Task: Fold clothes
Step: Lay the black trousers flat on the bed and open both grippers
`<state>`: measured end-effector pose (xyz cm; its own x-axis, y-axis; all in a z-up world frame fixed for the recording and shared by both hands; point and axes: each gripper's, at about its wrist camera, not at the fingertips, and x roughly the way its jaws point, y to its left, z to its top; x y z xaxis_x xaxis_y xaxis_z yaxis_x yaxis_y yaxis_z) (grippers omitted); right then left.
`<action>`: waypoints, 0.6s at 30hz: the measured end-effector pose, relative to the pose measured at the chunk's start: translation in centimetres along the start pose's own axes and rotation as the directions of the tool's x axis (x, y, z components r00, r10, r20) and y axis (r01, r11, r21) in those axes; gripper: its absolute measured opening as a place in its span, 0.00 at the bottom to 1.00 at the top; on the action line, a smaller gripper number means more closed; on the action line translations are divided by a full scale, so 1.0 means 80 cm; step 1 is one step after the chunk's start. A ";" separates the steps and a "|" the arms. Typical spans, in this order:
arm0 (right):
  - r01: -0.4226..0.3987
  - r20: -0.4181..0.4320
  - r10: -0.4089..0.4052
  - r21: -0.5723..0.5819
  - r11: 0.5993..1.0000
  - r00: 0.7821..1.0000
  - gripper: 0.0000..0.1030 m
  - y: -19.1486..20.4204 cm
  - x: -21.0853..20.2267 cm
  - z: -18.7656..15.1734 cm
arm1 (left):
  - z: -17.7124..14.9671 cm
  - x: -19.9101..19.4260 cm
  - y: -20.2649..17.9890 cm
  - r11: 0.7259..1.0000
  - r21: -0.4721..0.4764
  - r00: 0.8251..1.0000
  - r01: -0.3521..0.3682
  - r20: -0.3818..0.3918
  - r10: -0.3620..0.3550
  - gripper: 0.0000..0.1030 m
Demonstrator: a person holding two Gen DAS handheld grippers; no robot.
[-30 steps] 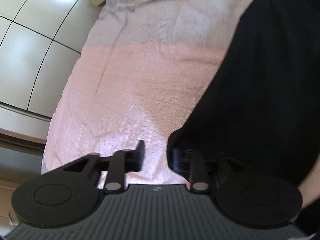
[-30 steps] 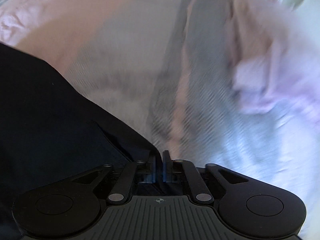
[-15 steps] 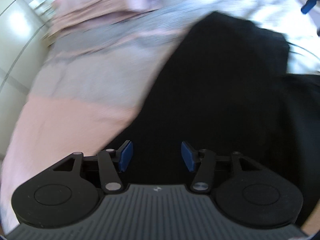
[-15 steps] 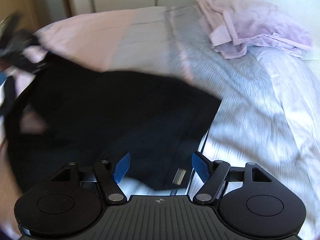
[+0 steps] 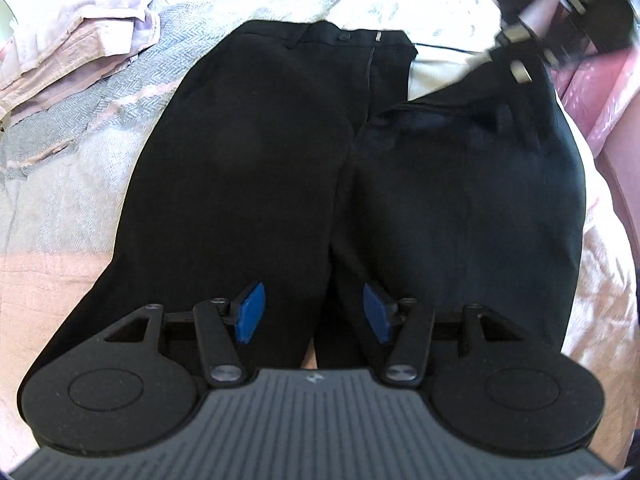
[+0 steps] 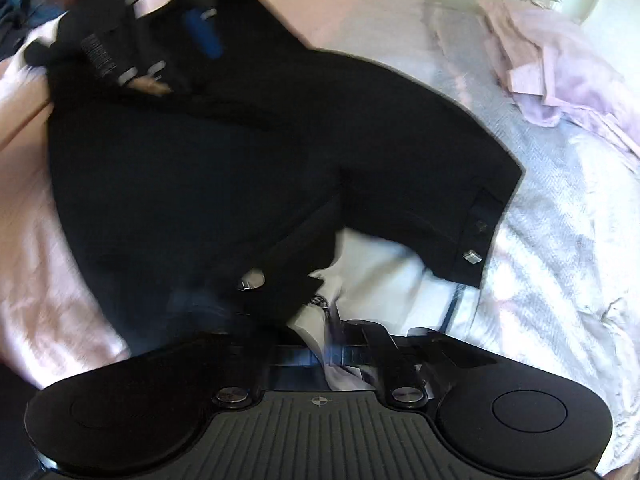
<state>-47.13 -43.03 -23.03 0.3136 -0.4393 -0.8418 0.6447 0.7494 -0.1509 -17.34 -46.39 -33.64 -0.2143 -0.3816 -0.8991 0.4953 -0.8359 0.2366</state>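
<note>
Black trousers (image 5: 260, 160) are spread on the bed (image 5: 60, 208), legs laid side by side for folding. The left gripper (image 5: 312, 312) is held half-open above them, empty; the right gripper (image 6: 332, 356) has just been closed at the waistband.

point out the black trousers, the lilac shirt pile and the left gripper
black trousers (image 5: 248, 152): left wrist view, on the left leg's thigh
lilac shirt pile (image 6: 560, 64): right wrist view, on the crumpled middle
left gripper (image 5: 312, 314): left wrist view, midway between the blue pads

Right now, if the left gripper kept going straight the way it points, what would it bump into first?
Most likely the black trousers on the bed: the left gripper, jaws open, points at their legs. Depth is hard to judge.
</note>
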 end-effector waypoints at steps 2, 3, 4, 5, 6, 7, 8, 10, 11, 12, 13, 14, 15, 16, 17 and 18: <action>-0.016 0.036 0.012 0.127 0.992 0.999 0.01 -0.045 -0.006 0.015 | 0.008 0.005 0.001 1.000 -0.012 1.000 0.004 0.003 -0.004 0.49; -0.023 0.053 0.013 0.188 0.982 0.999 0.01 -0.068 -0.009 0.022 | 0.014 0.010 0.003 1.000 -0.018 1.000 0.007 0.003 -0.007 0.49; -0.040 0.047 0.030 0.238 0.970 0.998 0.01 -0.088 -0.002 0.025 | 0.019 0.015 0.005 1.000 -0.023 1.000 0.010 0.002 -0.010 0.49; -0.060 0.035 0.052 0.285 0.957 0.998 0.01 -0.107 0.007 0.027 | 0.026 0.019 0.005 1.000 -0.025 1.000 0.014 0.002 -0.014 0.49; -0.075 0.026 0.070 0.331 0.941 0.997 0.01 -0.123 0.022 0.026 | 0.032 0.023 0.005 1.000 -0.023 1.000 0.019 0.002 -0.019 0.49; -0.082 0.020 0.081 0.359 0.930 0.997 0.01 -0.131 0.034 0.023 | 0.039 0.027 0.005 0.999 -0.022 1.000 0.024 0.002 -0.024 0.49; -0.088 0.015 0.089 0.382 0.920 0.996 0.01 -0.139 0.045 0.020 | 0.046 0.031 0.005 0.999 -0.020 1.000 0.029 0.002 -0.028 0.49; -0.112 0.008 0.119 0.424 0.899 0.993 0.01 -0.152 0.066 0.014 | 0.057 0.039 0.005 0.999 -0.015 0.999 0.036 0.001 -0.036 0.49; -0.123 0.002 0.136 0.436 0.891 0.991 0.03 -0.154 0.072 0.013 | 0.062 0.040 0.006 0.999 -0.010 0.999 0.036 -0.001 -0.036 0.49; -0.132 -0.005 0.150 0.447 0.885 0.989 0.06 -0.156 0.076 0.012 | 0.065 0.042 0.006 0.999 -0.009 0.999 0.037 -0.003 -0.037 0.50; -0.141 -0.013 0.165 0.458 0.878 0.986 0.07 -0.158 0.081 0.011 | 0.068 0.044 0.008 0.999 -0.013 0.999 0.038 -0.005 -0.038 0.51; -0.143 -0.009 0.166 0.462 0.875 0.986 0.09 -0.159 0.079 0.011 | 0.070 0.046 0.009 0.999 -0.017 0.999 0.039 -0.007 -0.039 0.51; -0.140 -0.006 0.161 0.466 0.874 0.987 0.13 -0.159 0.076 0.010 | 0.073 0.048 0.010 0.999 -0.018 0.999 0.041 -0.011 -0.041 0.51; -0.131 -0.007 0.153 0.477 0.869 0.988 0.17 -0.162 0.074 0.010 | 0.075 0.051 0.010 0.999 -0.016 0.999 0.043 -0.017 -0.043 0.51; -0.119 -0.004 0.140 0.502 0.857 0.990 0.35 -0.166 0.072 0.008 | 0.077 0.054 0.011 0.999 -0.014 0.999 0.045 -0.022 -0.046 0.51; -0.107 -0.001 0.127 0.531 0.841 0.992 0.50 -0.170 0.068 0.004 | 0.079 0.057 0.011 0.999 -0.013 0.998 0.047 -0.028 -0.048 0.51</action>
<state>-53.96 -55.80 -25.38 0.3924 -0.3405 -0.8544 0.8784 0.4142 0.2383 -23.22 -51.38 -35.17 -0.2144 -0.3301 -0.9193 0.4953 -0.8479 0.1890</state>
